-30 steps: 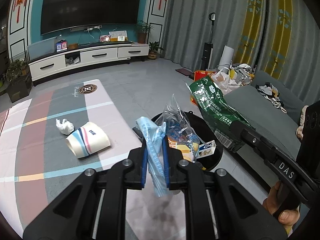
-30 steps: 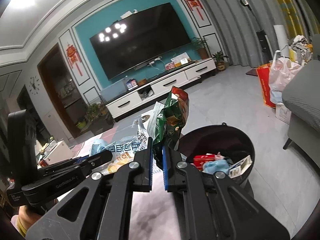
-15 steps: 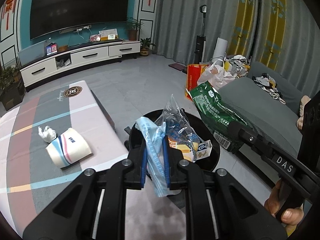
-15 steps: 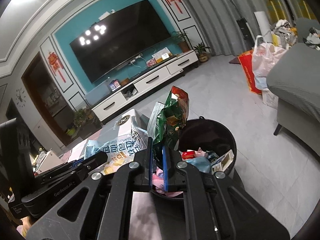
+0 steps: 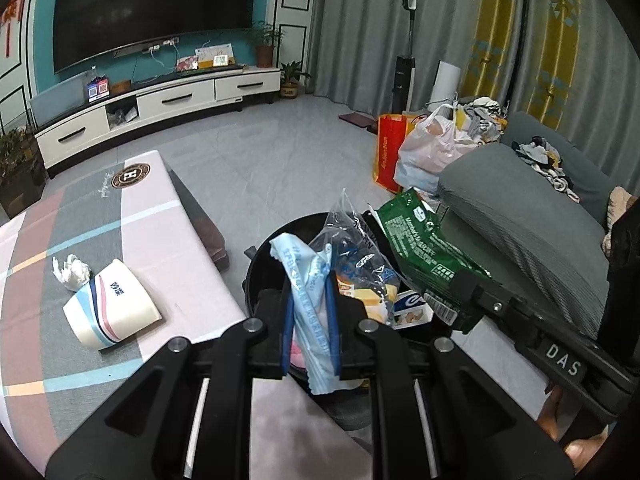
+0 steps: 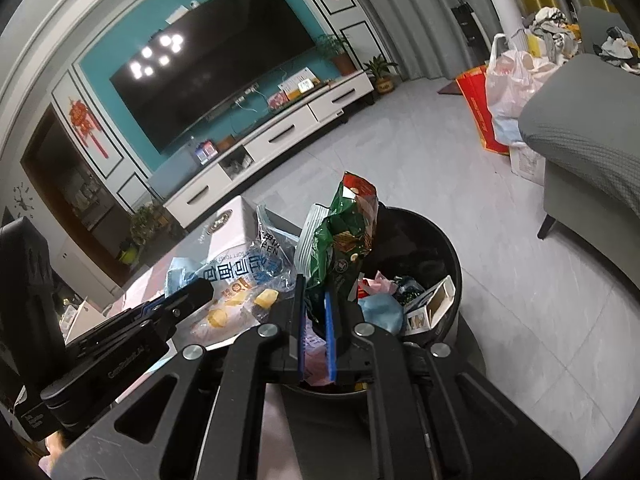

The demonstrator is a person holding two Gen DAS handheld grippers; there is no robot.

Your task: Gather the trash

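Observation:
My left gripper point(image 5: 310, 280) is shut on a clear and light-blue bread bag point(image 5: 352, 256), held over the near rim of a round black trash bin point(image 5: 256, 256). My right gripper point(image 6: 316, 288) is shut on a green snack bag point(image 6: 344, 232), held upright over the same trash bin point(image 6: 436, 236), which has a small box, blue and pink scraps inside. In the left wrist view the green snack bag point(image 5: 420, 248) and the right gripper point(image 5: 464, 284) sit to the right. The bread bag point(image 6: 240, 280) and the left gripper point(image 6: 200, 288) lie left in the right wrist view.
A tipped paper cup point(image 5: 108, 308) and a crumpled tissue point(image 5: 70, 272) lie on the striped table point(image 5: 160, 216) at left. A grey sofa point(image 5: 532, 236) stands right of the bin, with shopping bags point(image 5: 424, 148) beyond it. Bare tiled floor point(image 5: 260, 160) stretches toward the TV cabinet point(image 5: 160, 100).
Both grippers have sunk and come closer to the bin with their bags still gripped. The bin now fills more of both views, and the table has slid left.

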